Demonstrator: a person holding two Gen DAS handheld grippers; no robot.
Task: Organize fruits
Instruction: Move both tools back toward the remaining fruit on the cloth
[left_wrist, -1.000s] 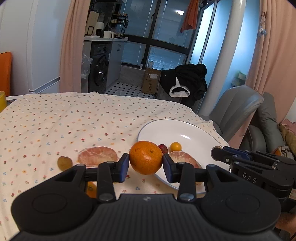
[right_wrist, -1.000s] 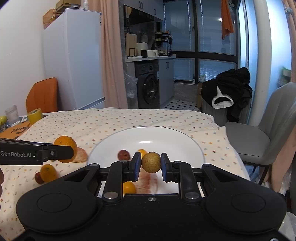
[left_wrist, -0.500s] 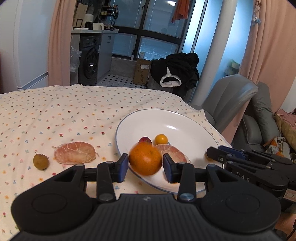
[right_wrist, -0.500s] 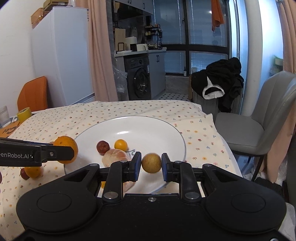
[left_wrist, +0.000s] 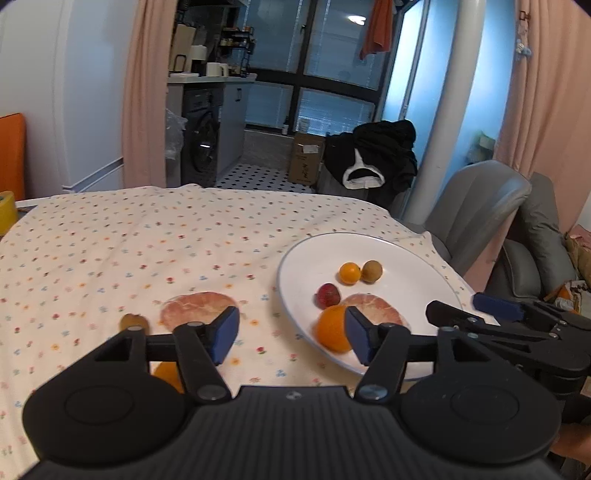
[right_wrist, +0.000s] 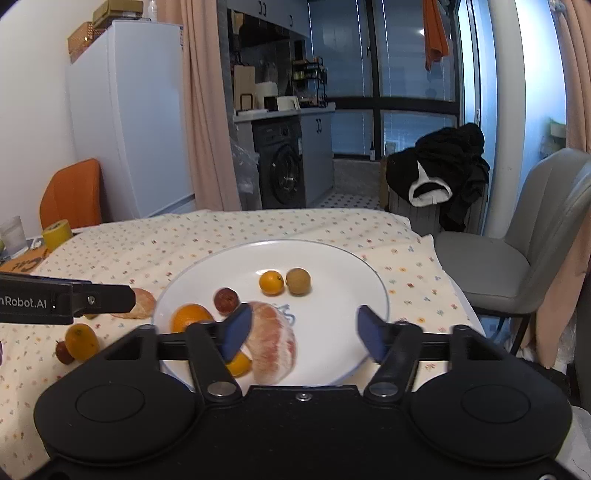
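A white plate (right_wrist: 332, 266) on the flowered tablecloth holds an orange (right_wrist: 190, 317), a red fruit (right_wrist: 226, 300), a kumquat (right_wrist: 271, 282), a brown longan (right_wrist: 298, 280) and a peeled pomelo segment (right_wrist: 273, 341). My right gripper (right_wrist: 303, 334) is open over the plate's near side, holding nothing. My left gripper (left_wrist: 291, 338) is also open; the orange (left_wrist: 332, 328) lies on the plate (left_wrist: 406, 251) just inside its right finger. On the cloth lie another pomelo segment (left_wrist: 195, 308), a small brown fruit (left_wrist: 133, 322) and an orange fruit (left_wrist: 168, 374) partly hidden under the left finger.
A grey chair (right_wrist: 535, 229) stands past the table's right edge. A yellow tape roll (right_wrist: 56, 233) and a glass (right_wrist: 13, 236) sit at the far left. A small orange fruit (right_wrist: 81, 341) and a red one (right_wrist: 63, 352) lie left of the plate.
Both grippers have opened. The orange left the left gripper and the longan left the right gripper; both now rest on the plate. Both grippers have drawn back a little.
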